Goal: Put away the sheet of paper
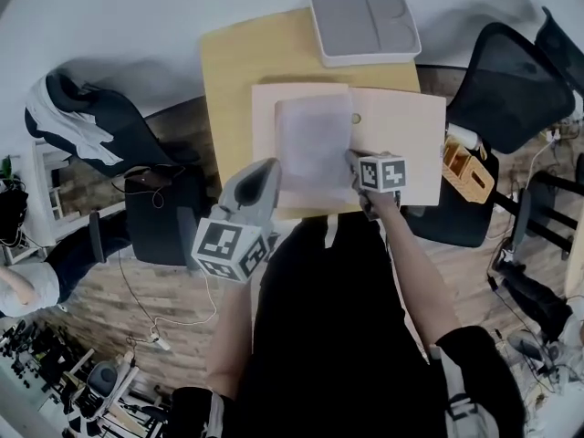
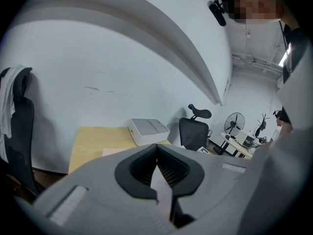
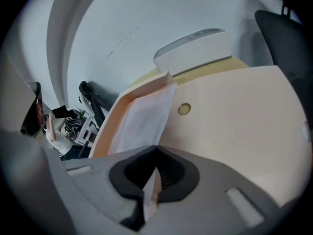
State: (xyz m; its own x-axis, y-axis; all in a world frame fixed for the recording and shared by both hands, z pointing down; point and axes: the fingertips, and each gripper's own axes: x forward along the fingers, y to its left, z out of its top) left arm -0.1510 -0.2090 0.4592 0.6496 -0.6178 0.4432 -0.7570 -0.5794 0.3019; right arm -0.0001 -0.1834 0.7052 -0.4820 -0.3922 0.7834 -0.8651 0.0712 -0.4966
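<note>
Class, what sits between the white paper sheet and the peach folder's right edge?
A small round metal button, on otherwise bare peach folder right of the white paper sheet; clearest in the right gripper view.

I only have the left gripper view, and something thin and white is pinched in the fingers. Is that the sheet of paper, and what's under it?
Observer: Yes. The left gripper is shut on the sheet of paper near its left corner, over an open folder.
Operator: And the right gripper?
Observer: The right gripper is shut on the sheet's right edge.
Operator: Is the folder's right half covered?
Observer: No, it's bare, with a round snap showing.
</note>
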